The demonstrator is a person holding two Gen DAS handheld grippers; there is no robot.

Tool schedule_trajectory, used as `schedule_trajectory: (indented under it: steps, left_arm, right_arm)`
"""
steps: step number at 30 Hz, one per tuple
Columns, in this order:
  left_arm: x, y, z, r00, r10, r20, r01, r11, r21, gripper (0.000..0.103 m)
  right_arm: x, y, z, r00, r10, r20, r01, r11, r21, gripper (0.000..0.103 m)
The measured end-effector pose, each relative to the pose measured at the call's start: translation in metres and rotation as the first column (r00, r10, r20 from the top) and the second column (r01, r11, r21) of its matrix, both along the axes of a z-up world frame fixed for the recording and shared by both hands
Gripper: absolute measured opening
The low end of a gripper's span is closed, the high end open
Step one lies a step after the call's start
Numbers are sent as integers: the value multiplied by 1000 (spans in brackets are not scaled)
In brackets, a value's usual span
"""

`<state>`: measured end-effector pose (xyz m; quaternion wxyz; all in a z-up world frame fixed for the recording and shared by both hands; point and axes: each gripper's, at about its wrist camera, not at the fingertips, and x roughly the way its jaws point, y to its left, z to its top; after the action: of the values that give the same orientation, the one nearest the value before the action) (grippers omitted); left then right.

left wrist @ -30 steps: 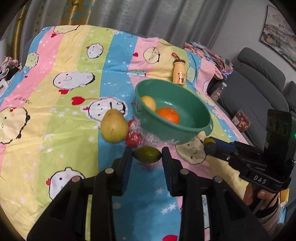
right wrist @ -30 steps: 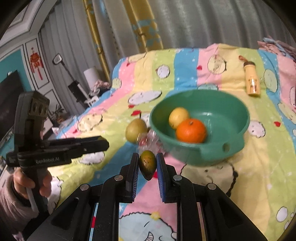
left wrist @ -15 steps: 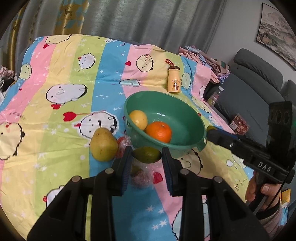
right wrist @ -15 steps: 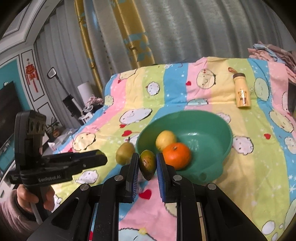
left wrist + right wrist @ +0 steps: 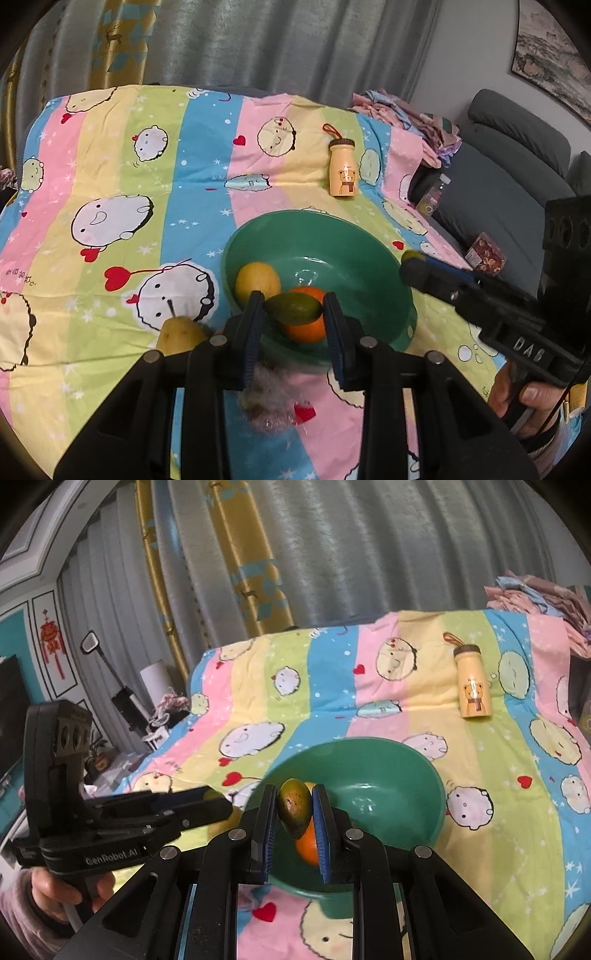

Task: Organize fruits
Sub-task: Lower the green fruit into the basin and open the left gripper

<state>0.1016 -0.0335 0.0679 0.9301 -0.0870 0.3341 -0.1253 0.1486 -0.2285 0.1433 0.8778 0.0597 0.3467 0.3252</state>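
The left gripper (image 5: 293,312) tilts down toward the bed and pinches a small green mango (image 5: 293,308) lying sideways between its blue pads; the mango hangs over the near side of the green bowl (image 5: 369,266), just in front of the fingertips. Inside the bowl, right behind the mango, sit an orange (image 5: 308,325) and a yellow fruit (image 5: 258,282); a pear (image 5: 181,334) lies on the striped blanket (image 5: 110,184) to the left of the gripper, partly hidden by it. The right gripper (image 5: 294,808) also tilts down and squeezes another green mango (image 5: 294,806) that stands on end; it too seems to be over the bowl's near rim, though the view is too bent to be sure. A hand (image 5: 524,402) wraps around the right gripper's handle; another hand (image 5: 62,890) in a pink sleeve holds the left one. A yellow bottle (image 5: 342,168) stands far ahead, past the bowl.
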Motion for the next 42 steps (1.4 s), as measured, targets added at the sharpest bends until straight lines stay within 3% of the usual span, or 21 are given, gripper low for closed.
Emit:
schedule_trajectory:
  steps: [10, 20, 37, 40, 42]
  left_arm:
    - [36, -35, -15, 997, -29, -69, 36, 994, 105, 32]
    - [50, -50, -27, 993, -39, -109, 56, 986, 159, 32]
    - [52, -56, -30, 993, -29, -115, 52, 978, 200, 32]
    - [52, -55, -28, 994, -23, -110, 45, 979, 200, 37]
    - [51, -53, -26, 994, -18, -104, 38, 980, 195, 46]
  right_arm:
    - [24, -8, -40, 995, -29, -95, 23, 998, -58, 21]
    - [26, -6, -43, 995, -41, -88, 32, 994, -107, 21]
    - [27, -12, -41, 994, -69, -84, 62, 994, -86, 21]
    - [28, -13, -39, 994, -80, -80, 73, 994, -81, 21]
    - [28, -14, -38, 993, -84, -83, 78, 994, -71, 21]
